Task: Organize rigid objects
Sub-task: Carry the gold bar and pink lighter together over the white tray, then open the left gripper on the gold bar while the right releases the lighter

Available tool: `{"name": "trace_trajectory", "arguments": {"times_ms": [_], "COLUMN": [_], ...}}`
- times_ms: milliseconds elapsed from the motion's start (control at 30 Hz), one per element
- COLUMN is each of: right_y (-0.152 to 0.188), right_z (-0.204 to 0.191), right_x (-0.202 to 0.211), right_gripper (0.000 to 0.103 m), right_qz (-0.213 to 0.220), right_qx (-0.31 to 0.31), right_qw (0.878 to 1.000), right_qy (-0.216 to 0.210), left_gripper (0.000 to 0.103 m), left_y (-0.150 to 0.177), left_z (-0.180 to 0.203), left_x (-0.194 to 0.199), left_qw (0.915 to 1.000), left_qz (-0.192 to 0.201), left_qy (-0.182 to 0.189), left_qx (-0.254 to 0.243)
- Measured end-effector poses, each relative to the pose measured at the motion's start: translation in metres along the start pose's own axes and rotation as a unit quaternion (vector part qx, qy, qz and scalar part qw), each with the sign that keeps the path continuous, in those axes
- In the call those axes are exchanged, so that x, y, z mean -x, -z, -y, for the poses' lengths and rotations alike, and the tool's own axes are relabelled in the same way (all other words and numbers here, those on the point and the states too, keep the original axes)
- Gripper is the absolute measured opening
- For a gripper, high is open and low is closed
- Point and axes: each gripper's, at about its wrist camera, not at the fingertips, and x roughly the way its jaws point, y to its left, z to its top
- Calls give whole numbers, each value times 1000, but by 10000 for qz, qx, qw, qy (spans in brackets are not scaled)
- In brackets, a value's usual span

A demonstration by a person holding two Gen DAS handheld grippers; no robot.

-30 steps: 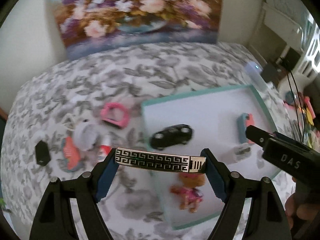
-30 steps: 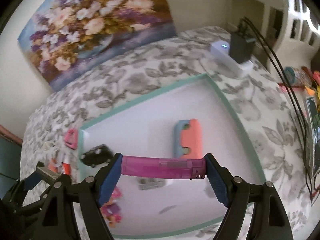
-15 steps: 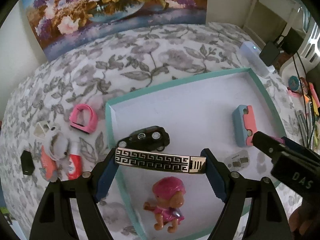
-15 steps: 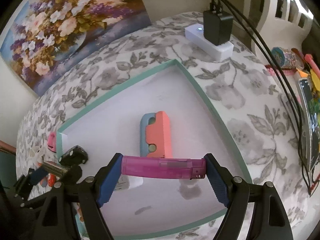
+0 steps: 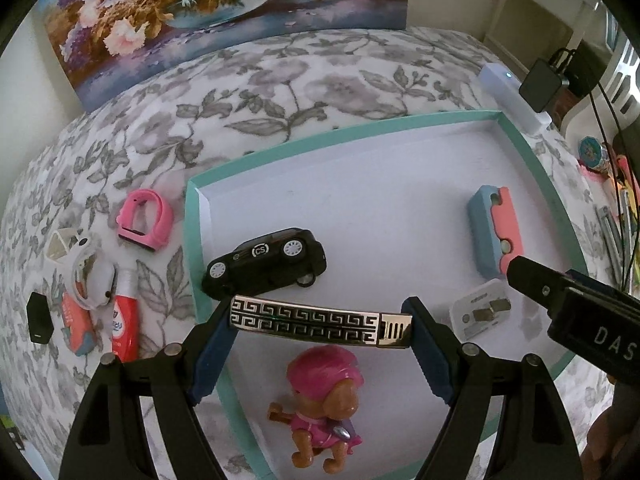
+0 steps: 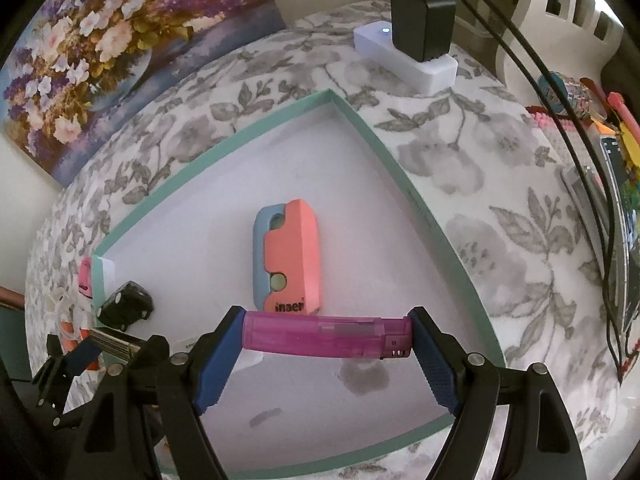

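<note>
Only leftward: doll (image 5: 324,408), pink band (image 5: 144,218).

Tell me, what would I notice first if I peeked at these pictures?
Probably the two long things held crosswise up close: a black-and-gold patterned metal lighter in the left gripper and a see-through pink plastic lighter in the right gripper, both above the shallow white tray with a teal rim. In the tray lie a black toy car and a pink-hatted brown doll.

Both wrist cams look steeply down, close above teal-rimmed tray (image 5: 192,216). Left views from tray's left end, right from opposite end. Shared: tray (image 6: 424,200), blue-coral case (image 5: 494,232) (image 6: 294,256), black toy car (image 5: 266,260) (image 6: 126,306).
</note>
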Motion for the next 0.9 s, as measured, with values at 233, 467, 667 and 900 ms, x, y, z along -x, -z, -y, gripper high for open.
{"name": "trace_trajectory", "arguments": {"times_ms": [233, 467, 667, 900], "right_y": [0, 0, 0, 0], "right_z": [-2, 0, 1, -3], "right_x": [-3, -5, -2, 2], "right_gripper": [84, 94, 103, 103], "right_qz": [-98, -132, -67, 61], "right_qx": [51, -62, -92, 25], "right_qw": [9999, 9999, 9999, 10000], "right_qy": [23, -31, 24, -24], "left_gripper": [83, 88, 91, 95], "left_y": [0, -2, -4, -5], "left_z": [-2, -4, -10, -22], "left_x": [0, 7, 12, 19], "left_qw": [10000, 10000, 9997, 9989], "left_qz": [-37, 22, 83, 163], "left_qy": [-15, -31, -87, -191], "left_qx": [44, 78, 193, 397]}}
